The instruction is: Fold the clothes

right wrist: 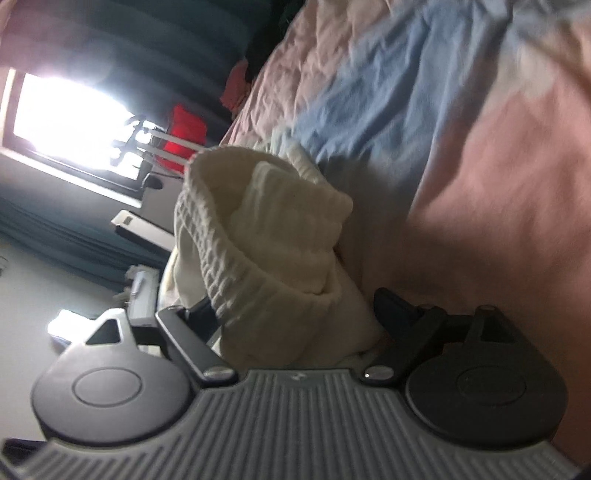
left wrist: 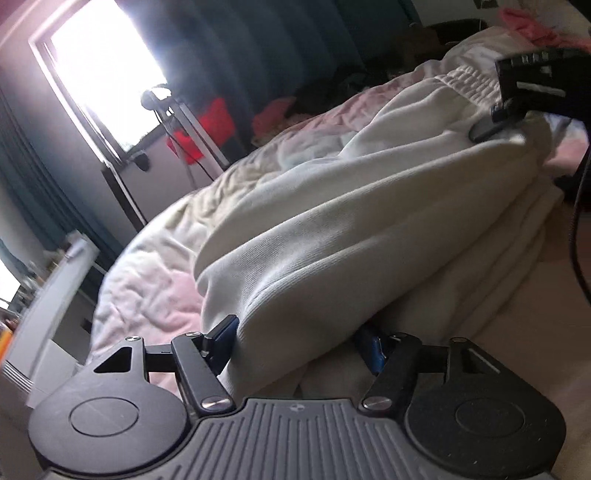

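A white garment, sweatpants with a ribbed elastic waistband, lies on the bed. In the left wrist view its thick folded body [left wrist: 332, 229] runs from my left gripper [left wrist: 299, 343] to the far right. My left gripper is shut on the garment's near end. The right gripper [left wrist: 517, 107] shows at the upper right, holding the waistband end. In the right wrist view my right gripper [right wrist: 295, 314] is shut on the bunched waistband [right wrist: 266, 236], which hangs between the fingers.
The bed has a pink, blue and white quilt [right wrist: 461, 129]. A bright window [left wrist: 107, 70] and dark teal curtains [left wrist: 258, 44] stand behind. A red item on a stand [left wrist: 207, 125] is near the window. Pink cloth [left wrist: 532, 22] lies at the far right.
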### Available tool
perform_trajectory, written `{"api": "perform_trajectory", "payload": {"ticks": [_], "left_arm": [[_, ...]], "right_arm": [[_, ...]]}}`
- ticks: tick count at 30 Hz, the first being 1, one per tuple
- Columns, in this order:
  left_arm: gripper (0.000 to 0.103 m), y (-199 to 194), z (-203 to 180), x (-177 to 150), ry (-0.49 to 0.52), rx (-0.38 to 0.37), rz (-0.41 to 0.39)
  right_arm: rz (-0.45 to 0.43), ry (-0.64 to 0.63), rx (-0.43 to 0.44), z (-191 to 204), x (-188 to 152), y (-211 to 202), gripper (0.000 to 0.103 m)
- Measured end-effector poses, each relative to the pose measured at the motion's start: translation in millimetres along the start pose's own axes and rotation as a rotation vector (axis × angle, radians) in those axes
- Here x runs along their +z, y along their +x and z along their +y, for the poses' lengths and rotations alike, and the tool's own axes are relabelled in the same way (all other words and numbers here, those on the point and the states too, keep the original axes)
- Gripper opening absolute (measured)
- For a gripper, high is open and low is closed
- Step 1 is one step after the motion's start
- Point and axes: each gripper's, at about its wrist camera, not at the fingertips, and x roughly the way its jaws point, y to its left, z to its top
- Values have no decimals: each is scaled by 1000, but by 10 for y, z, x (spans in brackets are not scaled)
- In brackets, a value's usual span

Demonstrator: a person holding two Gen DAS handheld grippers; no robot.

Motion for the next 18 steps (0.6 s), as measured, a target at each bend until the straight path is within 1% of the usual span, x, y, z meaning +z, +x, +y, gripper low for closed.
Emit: {"api": "perform_trajectory", "payload": {"ticks": [4,5,8,11,12,14,15,17,18], "left_arm": [[68,84,145,-13,-51,-45,20],[68,75,107,-24,-56,-49,22],[68,15,47,-49,-71,-56,29],[68,-111,-1,-76,-94,-62,35],[68,-122,8,-76,-99,-66,35],[68,-139,-3,-79,-99,-70,32],[68,-129,-9,-70,-95,-67,32],[68,-106,-19,-51,-85,-59,32],[69,-110,-14,-43,-90,-60,35]], "right_arm": [[31,-32,-16,10,8,98,89],[43,-40,-14,33,5,107,91],[85,-71,54,137,-9,98,92],[71,-158,109,264,-59,25,92],[69,-186,100,298,-79,23,90],[77,-209,14,292,-105,85,69],[78,-199,-15,264,-110,98,65],[65,-186,-23,262,-109,55,52],[57,-193,-27,290,-116,35,49]]}}
